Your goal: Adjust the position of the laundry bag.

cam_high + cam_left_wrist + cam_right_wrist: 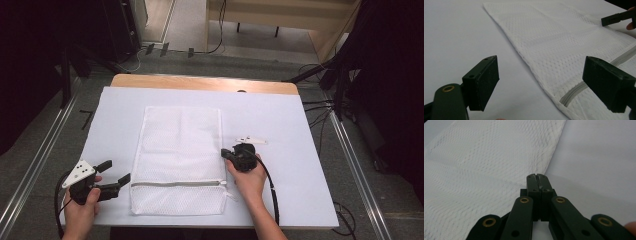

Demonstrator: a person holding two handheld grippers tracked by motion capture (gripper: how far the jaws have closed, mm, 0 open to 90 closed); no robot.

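A white mesh bag (177, 155) lies flat on the white table cover (295, 120), with a grey zipper (175, 183) running across near its front end. My left gripper (116, 171) stands open just left of the bag's front left corner. In the left gripper view its jaws (544, 82) frame the bag's edge (564, 42) and the zipper's end (574, 91), touching neither. My right gripper (223, 152) is shut, its tips (539, 178) at the bag's right edge (481, 165). Whether mesh is pinched between them I cannot tell.
A small flat white piece (251, 140) lies on the cover just beyond the right hand. The table's wooden far edge (200, 82) shows past the cover. Cables and metal rails run along the floor on both sides.
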